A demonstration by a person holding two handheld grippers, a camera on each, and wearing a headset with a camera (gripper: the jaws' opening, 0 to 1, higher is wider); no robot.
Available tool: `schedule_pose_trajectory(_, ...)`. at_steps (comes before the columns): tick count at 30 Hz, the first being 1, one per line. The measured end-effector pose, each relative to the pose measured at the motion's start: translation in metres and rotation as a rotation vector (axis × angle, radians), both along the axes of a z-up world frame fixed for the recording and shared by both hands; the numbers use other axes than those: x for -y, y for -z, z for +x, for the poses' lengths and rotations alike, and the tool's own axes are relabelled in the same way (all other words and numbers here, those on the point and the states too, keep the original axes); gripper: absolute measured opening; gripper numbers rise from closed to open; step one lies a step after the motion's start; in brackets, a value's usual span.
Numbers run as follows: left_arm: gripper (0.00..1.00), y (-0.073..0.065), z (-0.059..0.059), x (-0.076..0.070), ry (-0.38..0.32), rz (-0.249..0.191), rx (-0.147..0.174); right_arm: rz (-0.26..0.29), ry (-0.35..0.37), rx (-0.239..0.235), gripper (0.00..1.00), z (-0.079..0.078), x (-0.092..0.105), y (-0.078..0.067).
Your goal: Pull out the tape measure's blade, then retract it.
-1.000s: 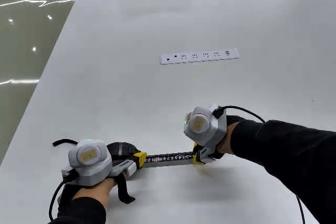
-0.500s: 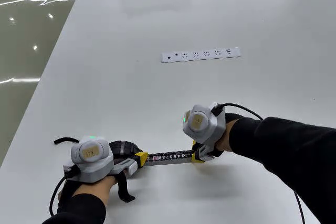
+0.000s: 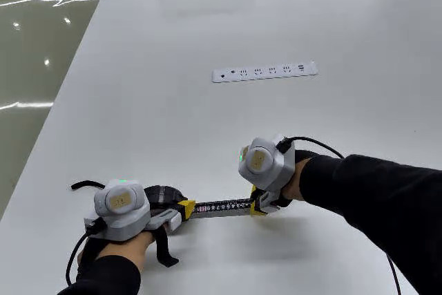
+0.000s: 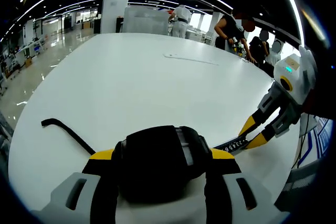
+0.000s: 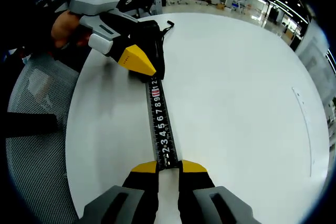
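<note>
Looking down from above, the left claw [image 3: 181, 213] is squeezed shut around the black tape measure [image 3: 162, 197], which sits near the front edge of the white worktop [image 3: 207, 122]. The right claw [image 3: 256, 206] pinches the end of the blade [image 3: 222, 206]. It has crept a tiny bit closer to the case than a second ago, so the blade looks a little shorter. I think the pulling part is done and the blade is going back in. In the left gripper view the case sits gripped between the jaws, and the blade [image 4: 233, 144] runs off to the right claw [image 4: 252, 132]. In the right gripper view the jaws are closed narrow on the blade's tip, with small numbers showing.
</note>
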State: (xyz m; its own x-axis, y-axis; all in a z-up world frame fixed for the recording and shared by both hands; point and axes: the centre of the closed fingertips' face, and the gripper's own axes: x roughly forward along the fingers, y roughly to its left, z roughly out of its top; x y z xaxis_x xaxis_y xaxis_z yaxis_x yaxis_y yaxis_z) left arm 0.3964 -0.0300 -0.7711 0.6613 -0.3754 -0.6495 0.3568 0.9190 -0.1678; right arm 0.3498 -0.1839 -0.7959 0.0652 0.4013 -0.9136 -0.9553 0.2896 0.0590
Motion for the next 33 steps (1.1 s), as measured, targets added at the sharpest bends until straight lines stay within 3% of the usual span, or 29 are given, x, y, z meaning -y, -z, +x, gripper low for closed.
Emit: schedule_pose_trajectory(33, 0.62, 0.001, 0.0, 0.001, 0.004, -0.004, -0.013, 0.009, -0.009, 0.012, 0.09, 0.001, -0.018, -0.001)
